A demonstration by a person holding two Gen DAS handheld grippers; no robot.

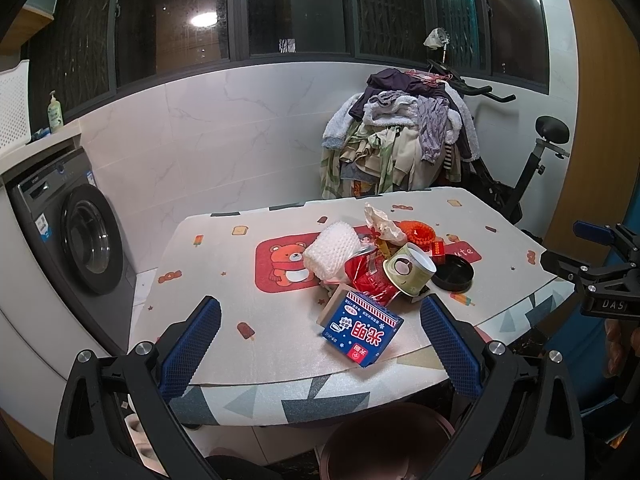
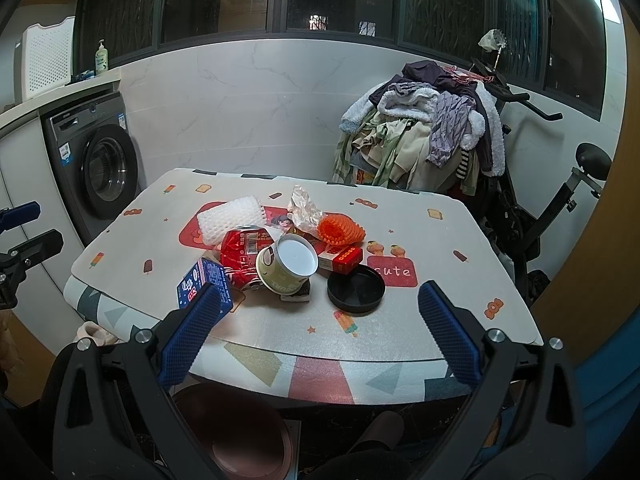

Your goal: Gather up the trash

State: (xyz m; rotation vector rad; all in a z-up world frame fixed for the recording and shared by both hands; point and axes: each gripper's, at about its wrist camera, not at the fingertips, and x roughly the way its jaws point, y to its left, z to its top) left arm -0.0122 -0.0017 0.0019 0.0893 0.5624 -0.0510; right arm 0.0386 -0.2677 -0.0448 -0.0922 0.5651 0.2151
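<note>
A heap of trash lies mid-table: a blue carton point(image 1: 362, 330) point(image 2: 205, 285) nearest the front edge, a crushed red can point(image 1: 370, 276) point(image 2: 245, 249), a tipped yellow-green cup point(image 1: 408, 270) point(image 2: 286, 266), white foam netting point(image 1: 332, 254) point(image 2: 232, 220), orange netting point(image 1: 418, 234) point(image 2: 341, 230), crumpled paper point(image 1: 380, 222) point(image 2: 305, 210), a red box point(image 2: 343, 259) and a black lid point(image 1: 454, 273) point(image 2: 356, 289). My left gripper point(image 1: 320, 344) is open before the carton, holding nothing. My right gripper point(image 2: 320, 340) is open near the front edge, empty. A brown bin point(image 1: 384, 440) point(image 2: 232, 432) sits under the table.
The table point(image 1: 224, 280) point(image 2: 440, 320) has a patterned cover. A washing machine point(image 1: 76, 236) point(image 2: 100, 176) stands at the left. A pile of clothes point(image 1: 404, 140) point(image 2: 424, 128) on an exercise bike point(image 2: 568, 200) is behind the table at the right. The right gripper's body point(image 1: 600, 276) shows in the left wrist view.
</note>
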